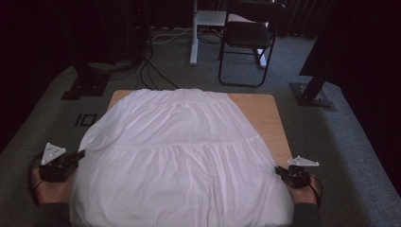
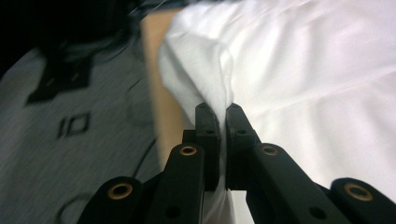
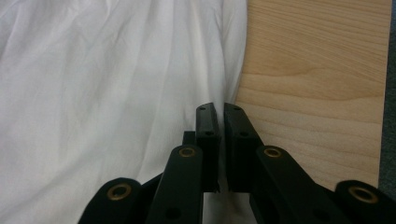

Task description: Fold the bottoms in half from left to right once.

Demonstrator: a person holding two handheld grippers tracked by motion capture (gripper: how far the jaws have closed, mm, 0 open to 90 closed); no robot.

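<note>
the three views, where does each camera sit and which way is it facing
High view: above the person's side, facing forward and down on the wooden table and white cloth; both hands, left hand-held gripper, right hand-held gripper.
Left gripper view: rides that hand-held gripper, looking along its black jaws, clamped on the cloth's edge.
Right gripper view: same along its own jaws, closed on the cloth's edge beside bare wood.
All share cloth and table.

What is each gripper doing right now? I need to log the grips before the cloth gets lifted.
Left gripper: closed on the white cloth's left edge.
Right gripper: closed on its right edge.
</note>
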